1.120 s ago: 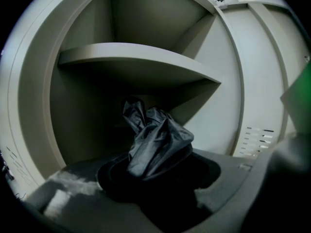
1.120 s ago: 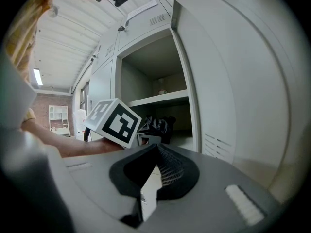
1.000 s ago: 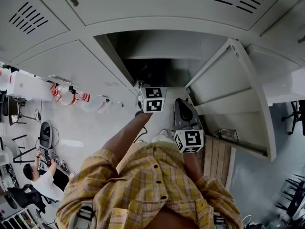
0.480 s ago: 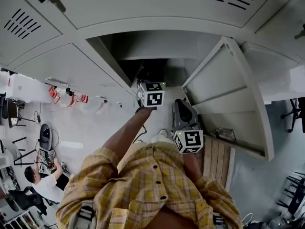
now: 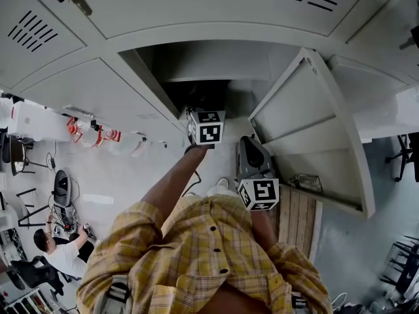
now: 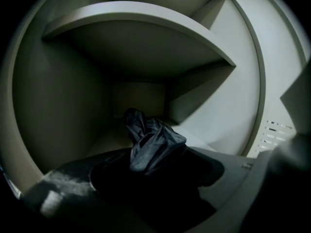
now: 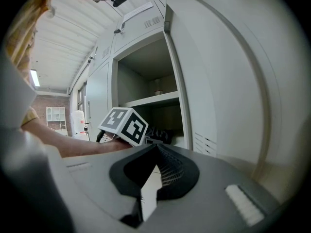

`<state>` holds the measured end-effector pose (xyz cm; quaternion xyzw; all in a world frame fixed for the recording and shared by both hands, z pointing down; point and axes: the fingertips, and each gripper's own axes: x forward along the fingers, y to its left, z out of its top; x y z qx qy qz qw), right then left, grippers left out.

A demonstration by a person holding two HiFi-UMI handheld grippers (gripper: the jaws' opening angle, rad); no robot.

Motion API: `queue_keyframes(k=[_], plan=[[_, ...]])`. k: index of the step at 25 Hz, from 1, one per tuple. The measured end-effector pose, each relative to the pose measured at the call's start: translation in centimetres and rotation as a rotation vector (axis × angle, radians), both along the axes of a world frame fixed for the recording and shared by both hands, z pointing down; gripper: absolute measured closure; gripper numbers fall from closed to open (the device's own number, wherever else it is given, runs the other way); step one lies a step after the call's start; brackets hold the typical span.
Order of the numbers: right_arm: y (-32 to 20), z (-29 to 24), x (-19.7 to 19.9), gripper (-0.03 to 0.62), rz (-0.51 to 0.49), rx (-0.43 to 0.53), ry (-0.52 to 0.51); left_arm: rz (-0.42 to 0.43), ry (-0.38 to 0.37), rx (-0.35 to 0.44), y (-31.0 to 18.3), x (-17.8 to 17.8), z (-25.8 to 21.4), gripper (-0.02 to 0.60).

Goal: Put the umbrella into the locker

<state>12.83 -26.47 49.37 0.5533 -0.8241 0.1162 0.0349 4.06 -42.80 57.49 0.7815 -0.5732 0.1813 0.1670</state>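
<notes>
Black folded fabric umbrella (image 6: 153,142) lies in the grey metal locker (image 6: 58,106), under its shelf. Its near end is lost in shadow between the left gripper (image 6: 158,174) jaws, which are wide and have just been opening. Right gripper (image 7: 155,152) is outside, jaws together on nothing.

A workshop: grey metal lockers (image 5: 196,18), cluttered floor gear (image 5: 62,188), office chair (image 5: 407,157).

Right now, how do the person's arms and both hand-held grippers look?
The person wears a yellow plaid shirt whose sleeves leave the forearms bare. The left hand-held gripper and the right hand-held gripper have grey bodies with dark jaw recesses; one right pad is ridged. Each carries a white cube with black square markers: left cube, right cube.
</notes>
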Motion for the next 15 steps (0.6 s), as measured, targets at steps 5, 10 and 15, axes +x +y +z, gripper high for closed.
queue_keyframes(k=[5,10,15], plan=[[0.7,-0.1,-0.6,0.6,-0.009,-0.001,0.001,0.025,0.018,0.032,0.6,-0.4,-1.3,0.23],[1.8,-0.5,-1.2,0.6,-0.01,0.004,0.003,0.034,0.019,0.054,2.4,-0.9,-2.9,0.23],[3.2,-0.8,-1.6,0.6,-0.001,0.011,0.007,0.04,0.037,0.061,4.5,-1.3,-3.8,0.23]])
